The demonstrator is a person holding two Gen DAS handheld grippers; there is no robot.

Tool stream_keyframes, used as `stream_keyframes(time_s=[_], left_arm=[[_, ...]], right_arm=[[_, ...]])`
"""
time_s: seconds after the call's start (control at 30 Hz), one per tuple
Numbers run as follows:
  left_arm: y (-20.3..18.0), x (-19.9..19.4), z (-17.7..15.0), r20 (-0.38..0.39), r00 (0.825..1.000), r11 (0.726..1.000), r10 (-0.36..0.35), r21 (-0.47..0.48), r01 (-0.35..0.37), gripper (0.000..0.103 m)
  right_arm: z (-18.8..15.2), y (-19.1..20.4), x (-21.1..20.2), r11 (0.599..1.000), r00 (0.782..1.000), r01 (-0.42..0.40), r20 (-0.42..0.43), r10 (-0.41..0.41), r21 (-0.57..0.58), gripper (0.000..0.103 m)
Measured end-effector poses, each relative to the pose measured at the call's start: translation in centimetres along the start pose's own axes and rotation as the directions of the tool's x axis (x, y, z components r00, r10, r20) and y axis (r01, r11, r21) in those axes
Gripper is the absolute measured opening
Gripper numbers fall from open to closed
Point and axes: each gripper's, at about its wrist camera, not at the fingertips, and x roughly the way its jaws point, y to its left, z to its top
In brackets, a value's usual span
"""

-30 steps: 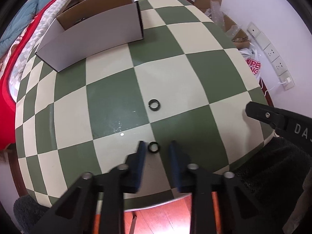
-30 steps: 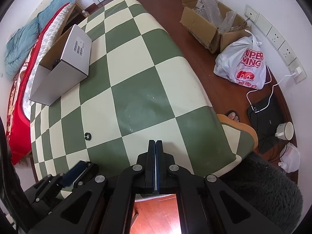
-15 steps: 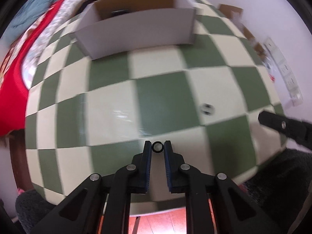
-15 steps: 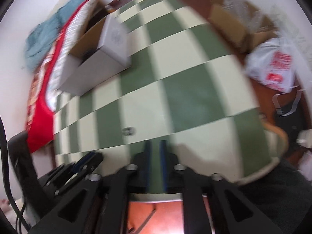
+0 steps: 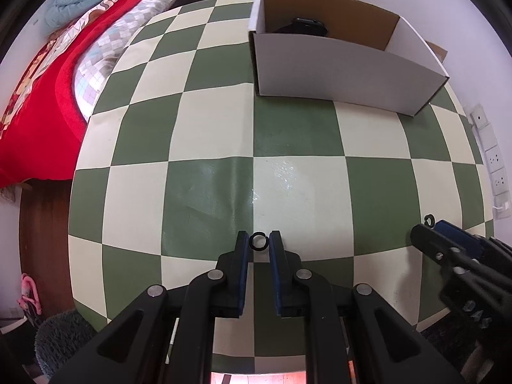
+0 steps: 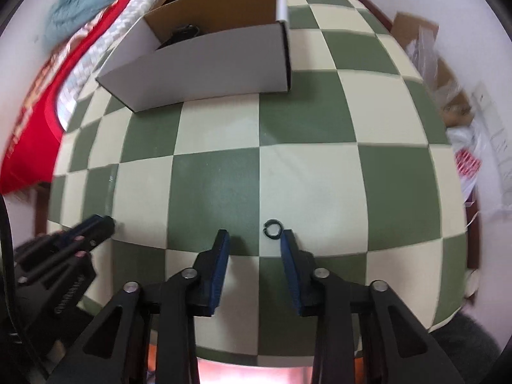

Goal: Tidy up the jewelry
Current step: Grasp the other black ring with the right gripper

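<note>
A small black ring [image 5: 258, 242] is pinched between the blue pads of my left gripper [image 5: 259, 240], which is shut on it over the green and cream checked table [image 5: 208, 128]. A second black ring [image 6: 272, 228] lies on the table just ahead of my right gripper [image 6: 255, 235], close to its right fingertip; the jaws stand wide apart with nothing between them. The left wrist view shows that ring [image 5: 428, 218] beside the right gripper [image 5: 428, 233]. An open white cardboard box [image 5: 345, 73] [image 6: 208, 64] stands at the far side, holding a dark item [image 5: 304, 25].
A bed with a red blanket [image 5: 41, 102] runs along the table's left side. On the floor to the right are a cardboard box [image 6: 425, 41] and a plastic bag [image 6: 467, 160], with wall sockets [image 5: 494, 160] behind. The table's near edge lies just below both grippers.
My left gripper has shut on the near ring and swung to face the white box. My right gripper has opened from shut and moved up to the second ring.
</note>
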Motion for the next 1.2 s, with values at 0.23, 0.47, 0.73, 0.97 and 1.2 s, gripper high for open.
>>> stream_keyframes(time_s=[0.23,0.47,0.73,0.97,1.2], left_arm=[[0.3,0.5,0.0,-0.009,1.0,1.0,-0.011,-0.012,0.011,0.01],[0.5,0.6,0.0,-0.009,1.0,1.0,-0.021,-0.016,0.021,0.01],[0.9,-0.9,0.5,0.022,0.999,0.999,-0.033,-0.028,0.034,0.01],[1.5,-1.2,1.1,0.034,0.999,0.997,-0.042,-0.059,0.044,0.01],[1.5,-1.2,1.1,0.031,0.998,0.996,-0.05,-0.066,0.052,0.01]], right_arm=[[0.4,0.7,0.4,0.997,0.998,0.062,0.004,-0.062,-0.036,0.001],[0.6,0.8,0.6,0.998,0.999,0.052,0.014,-0.052,-0.028,0.0],[-0.6,-0.7,-1.4,1.0,0.998,0.003,0.064,-0.003,0.009,0.0],[-0.4,-2.8,-1.0,0.988,0.992,-0.118,0.05,0.114,0.095,0.01],[0.5,-0.9,0.2,0.996,0.997,-0.075,0.038,0.073,0.054,0.045]])
